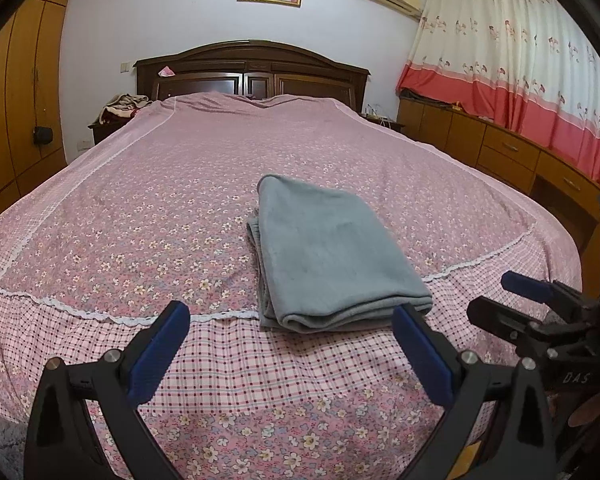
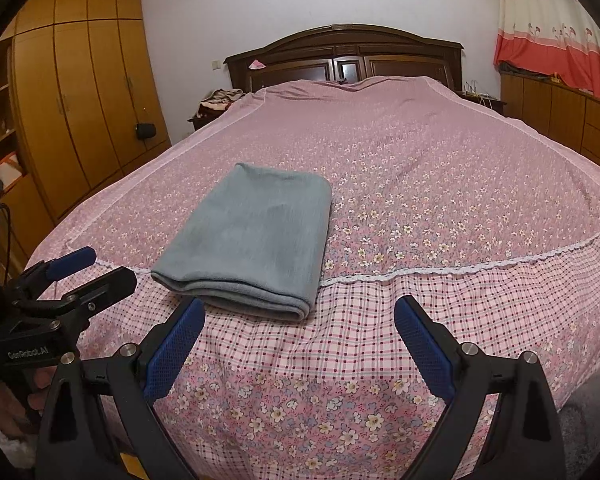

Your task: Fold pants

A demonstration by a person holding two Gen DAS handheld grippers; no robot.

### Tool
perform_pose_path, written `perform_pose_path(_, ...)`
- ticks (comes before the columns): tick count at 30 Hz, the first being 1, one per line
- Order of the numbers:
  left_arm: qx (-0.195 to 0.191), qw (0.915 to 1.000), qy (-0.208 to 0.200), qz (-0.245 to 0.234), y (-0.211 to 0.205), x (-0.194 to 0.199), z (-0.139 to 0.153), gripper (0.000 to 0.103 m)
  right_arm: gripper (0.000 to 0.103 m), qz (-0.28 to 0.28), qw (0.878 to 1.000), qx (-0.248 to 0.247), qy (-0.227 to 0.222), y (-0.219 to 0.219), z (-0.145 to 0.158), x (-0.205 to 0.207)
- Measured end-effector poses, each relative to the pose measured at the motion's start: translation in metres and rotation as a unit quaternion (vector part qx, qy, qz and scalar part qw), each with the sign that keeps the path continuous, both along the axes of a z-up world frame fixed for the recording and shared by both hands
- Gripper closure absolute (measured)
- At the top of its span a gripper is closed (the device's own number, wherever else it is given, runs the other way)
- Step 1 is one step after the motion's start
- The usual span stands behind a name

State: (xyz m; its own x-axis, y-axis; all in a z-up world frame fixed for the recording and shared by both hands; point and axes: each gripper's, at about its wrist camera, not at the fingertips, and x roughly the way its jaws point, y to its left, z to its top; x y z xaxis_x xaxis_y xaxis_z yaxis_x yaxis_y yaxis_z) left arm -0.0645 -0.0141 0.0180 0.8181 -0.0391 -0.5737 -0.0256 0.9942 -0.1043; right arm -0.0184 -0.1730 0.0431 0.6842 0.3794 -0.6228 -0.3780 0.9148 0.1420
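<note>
The grey-blue pants (image 1: 332, 252) lie folded into a compact rectangle near the foot of the bed (image 1: 140, 208); they also show in the right wrist view (image 2: 252, 240). My left gripper (image 1: 292, 316) is open and empty, just short of the fold's near edge. My right gripper (image 2: 300, 312) is open and empty, also just in front of the fold. The right gripper shows at the right of the left wrist view (image 1: 516, 292), and the left gripper at the left of the right wrist view (image 2: 88, 264).
The bed carries a pink floral cover with a checked border (image 2: 380, 320) and a dark wooden headboard (image 1: 252, 68). A wooden wardrobe (image 2: 80, 100) stands left, low cabinets (image 1: 500, 148) and a curtain (image 1: 520, 60) right. Clothes pile on a nightstand (image 1: 120, 108).
</note>
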Motion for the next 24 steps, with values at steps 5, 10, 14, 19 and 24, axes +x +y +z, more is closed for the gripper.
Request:
perform_pose_path(5, 0.005, 1.0, -0.001, -0.003, -0.0033, 0.0003, 0.0001, 0.0, 0.006, -0.006, 1.0, -0.005, 0.0, 0.0001, -0.0008, 0.0005)
perform_pose_path(10, 0.006, 1.0, -0.002, -0.003, -0.0057, 0.0007, 0.0013, 0.0, 0.006, -0.004, 1.0, -0.003, 0.007, 0.0003, -0.0038, 0.0012)
perform_pose_path(14, 0.002, 1.0, -0.002, -0.003, -0.0047, 0.0001, 0.0007, 0.0, 0.006, -0.003, 1.0, -0.004, 0.007, 0.0, -0.0038, 0.0022)
perform_pose_path(19, 0.002, 1.0, -0.001, -0.001, -0.0034, -0.0008, 0.0001, 0.0, 0.006, -0.004, 1.0, -0.005, 0.01, 0.0002, -0.0061, 0.0022)
perform_pose_path(24, 0.0, 1.0, -0.001, -0.001, -0.0025, -0.0014, -0.0008, 0.0, 0.006, -0.003, 1.0, -0.009, 0.012, 0.0018, -0.0087, 0.0032)
